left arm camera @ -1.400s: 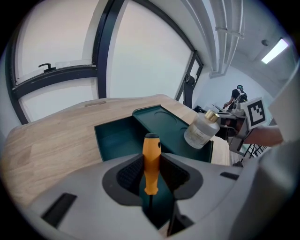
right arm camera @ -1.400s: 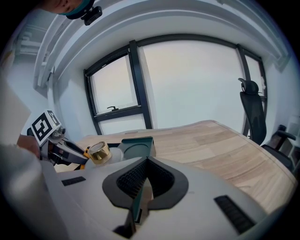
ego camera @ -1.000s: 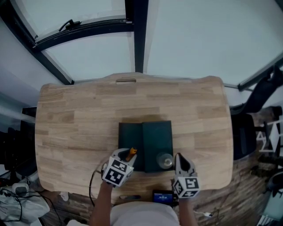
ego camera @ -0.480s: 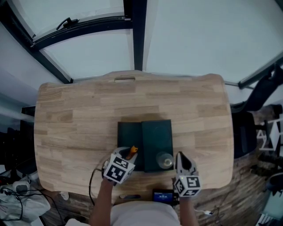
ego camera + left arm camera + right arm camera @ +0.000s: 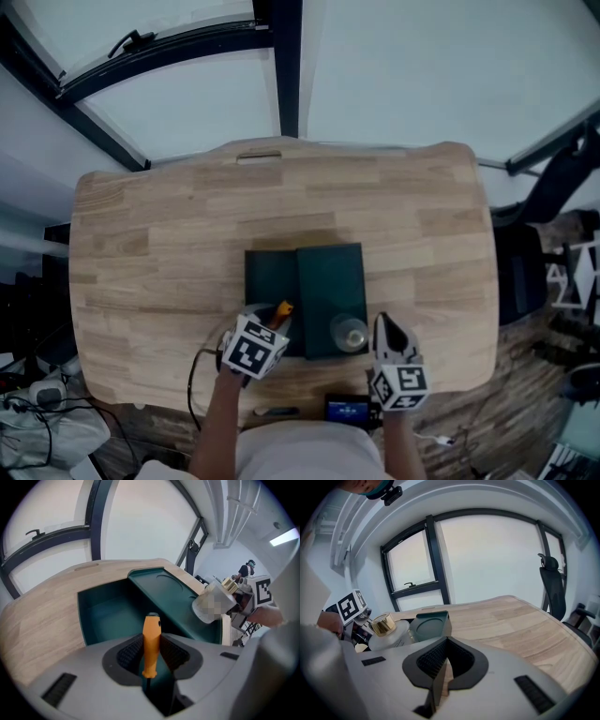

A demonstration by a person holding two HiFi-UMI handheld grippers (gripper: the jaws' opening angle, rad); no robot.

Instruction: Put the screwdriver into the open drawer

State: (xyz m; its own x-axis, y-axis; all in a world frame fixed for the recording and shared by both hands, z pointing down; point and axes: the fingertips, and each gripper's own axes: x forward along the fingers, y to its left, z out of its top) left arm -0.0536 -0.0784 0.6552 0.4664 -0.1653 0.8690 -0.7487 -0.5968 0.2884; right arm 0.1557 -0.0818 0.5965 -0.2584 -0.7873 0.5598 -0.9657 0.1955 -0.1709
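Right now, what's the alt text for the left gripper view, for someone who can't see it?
The fingers are shut on an orange screwdriver, handle forward, with the open green drawer just beyond on a wooden table. A gold-capped bottle stands to the right, and windows fill the background.

- Lit evenly by pale daylight from the windows [image 5: 487, 559]; soft, low in contrast, a little dim and hazy in the head view.
- Washed out to near white across the glass; only faint, soft-edged shadows on the table [image 5: 141, 244].
- Bent hard at the edges in both gripper views, with black vignetted corners.
- Sharp on the screwdriver [image 5: 151, 644]; softer along the bottom of the frame.
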